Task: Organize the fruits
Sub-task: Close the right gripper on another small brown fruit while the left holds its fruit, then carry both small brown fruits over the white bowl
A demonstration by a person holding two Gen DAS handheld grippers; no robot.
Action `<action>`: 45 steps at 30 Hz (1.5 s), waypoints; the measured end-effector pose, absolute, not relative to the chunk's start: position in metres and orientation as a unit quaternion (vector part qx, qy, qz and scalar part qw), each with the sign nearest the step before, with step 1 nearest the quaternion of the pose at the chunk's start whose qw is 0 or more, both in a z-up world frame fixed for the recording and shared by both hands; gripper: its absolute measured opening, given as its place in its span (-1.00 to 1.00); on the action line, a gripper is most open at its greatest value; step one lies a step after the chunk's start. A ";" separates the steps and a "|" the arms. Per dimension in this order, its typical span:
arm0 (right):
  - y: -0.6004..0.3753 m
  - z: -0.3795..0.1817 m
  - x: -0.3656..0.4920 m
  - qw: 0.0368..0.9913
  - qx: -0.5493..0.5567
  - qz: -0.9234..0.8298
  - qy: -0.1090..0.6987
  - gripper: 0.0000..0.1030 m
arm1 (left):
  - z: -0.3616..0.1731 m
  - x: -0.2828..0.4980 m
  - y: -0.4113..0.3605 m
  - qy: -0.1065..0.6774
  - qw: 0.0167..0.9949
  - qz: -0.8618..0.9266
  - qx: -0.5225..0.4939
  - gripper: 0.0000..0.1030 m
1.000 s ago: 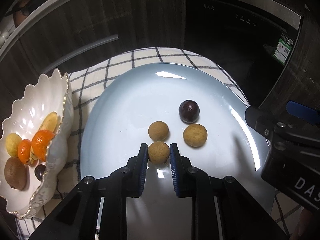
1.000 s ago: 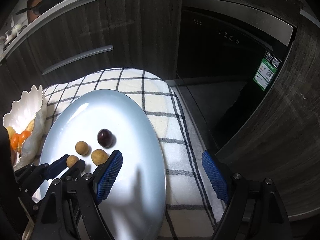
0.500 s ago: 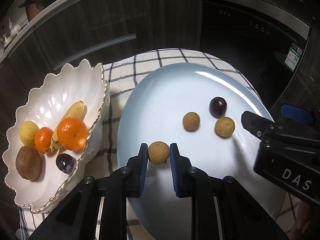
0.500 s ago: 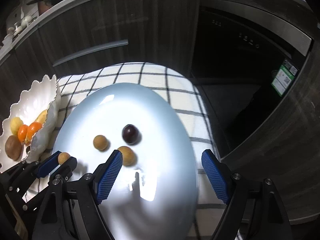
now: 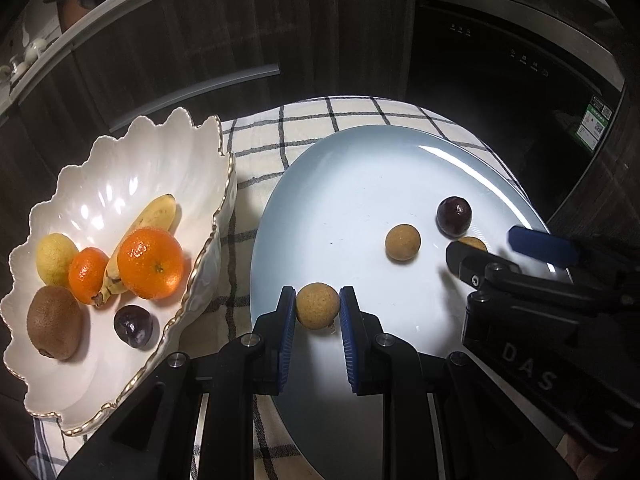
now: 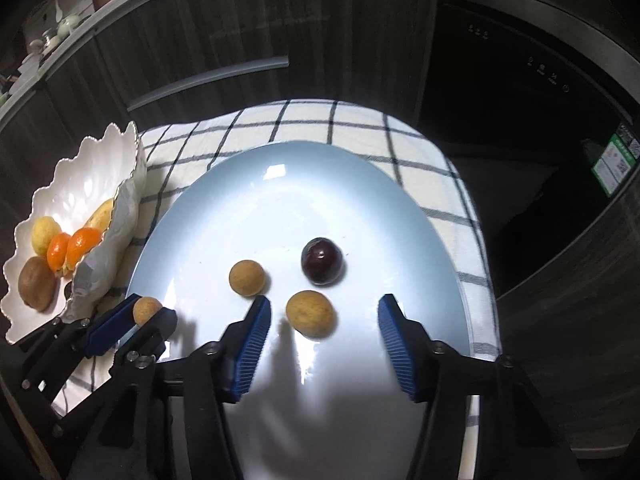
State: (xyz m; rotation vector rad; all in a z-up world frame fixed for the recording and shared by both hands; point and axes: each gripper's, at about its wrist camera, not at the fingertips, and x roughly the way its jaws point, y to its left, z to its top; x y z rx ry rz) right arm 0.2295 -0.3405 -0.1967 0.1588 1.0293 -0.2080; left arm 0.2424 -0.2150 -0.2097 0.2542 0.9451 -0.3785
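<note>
The left gripper point(image 5: 317, 307) clamps a round brown fruit point(image 5: 317, 306) over the plate point(image 5: 360, 168); the right gripper point(image 6: 324, 320), closing, straddles another fruit point(image 6: 309, 313) untouched.

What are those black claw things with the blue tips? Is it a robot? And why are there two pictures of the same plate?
It is not a robot. A person holds one grabbing tool in each hand, and each tool has a small camera looking out along its two fingers. That is why there are two pictures: one from the left tool, one from the right tool.

On the checked cloth sits a big blue plate and a wavy white bowl. The bowl holds a banana, two oranges, a lemon, a kiwi and a dark plum.

The left tool is shut on a small round brown fruit. On the plate lie two more brown fruits and a dark plum. The right tool is closing around one brown fruit on the plate, but its pads are not pressing on it yet.
</note>
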 end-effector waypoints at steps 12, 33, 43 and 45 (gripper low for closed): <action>-0.342 -0.194 0.225 0.863 0.079 -0.094 0.491 -0.47 | -0.204 0.244 -0.215 0.446 0.868 -0.186 0.118 -0.56; -0.323 -0.133 0.208 0.887 0.063 -0.095 0.447 -0.47 | -0.150 0.232 -0.197 0.406 0.887 -0.193 0.104 -0.56; -0.280 -0.107 0.216 0.900 0.051 -0.075 0.426 -0.47 | -0.122 0.236 -0.150 0.390 0.901 -0.173 0.085 -0.56; -0.268 -0.104 0.220 0.902 0.049 -0.068 0.423 -0.47 | -0.119 0.238 -0.138 0.387 0.903 -0.166 0.082 -0.56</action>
